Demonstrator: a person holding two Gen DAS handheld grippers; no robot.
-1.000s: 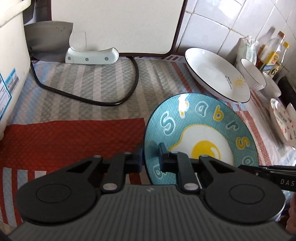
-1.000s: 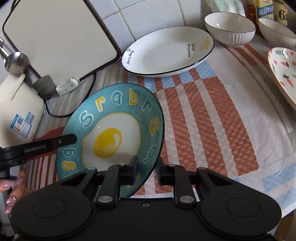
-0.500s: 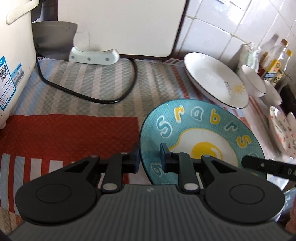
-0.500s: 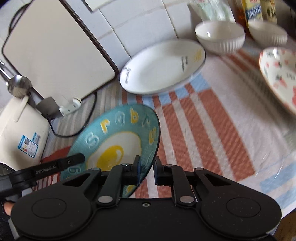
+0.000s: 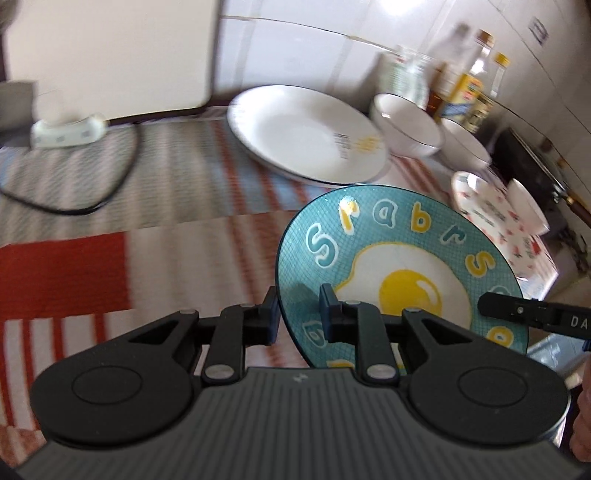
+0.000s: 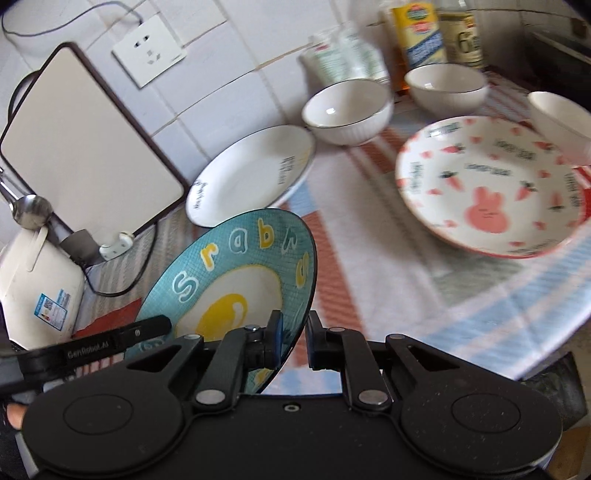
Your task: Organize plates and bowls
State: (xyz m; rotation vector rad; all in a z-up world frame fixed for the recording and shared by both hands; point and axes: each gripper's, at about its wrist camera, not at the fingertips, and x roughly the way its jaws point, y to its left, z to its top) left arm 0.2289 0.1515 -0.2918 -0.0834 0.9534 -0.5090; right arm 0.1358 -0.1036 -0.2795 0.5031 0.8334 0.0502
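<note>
While lifted off the striped cloth (image 6: 388,266), blue egg plate (image 5: 399,258) gripped on opposite rims: left gripper (image 5: 298,314) at lower centre, right gripper (image 6: 294,334) likewise. White plate (image 6: 251,173), bowls (image 6: 347,110), rabbit plate (image 6: 487,184) upper right.

I read bright daylight in both views, with white glare on the wall tiles (image 5: 388,22) and small highlights on the teal egg plate (image 5: 399,266). Motion blur smears the striped cloth (image 5: 177,177) and white plate (image 6: 251,177); my nearby grippers stay sharp. Fisheye distortion bends the edges.
</note>
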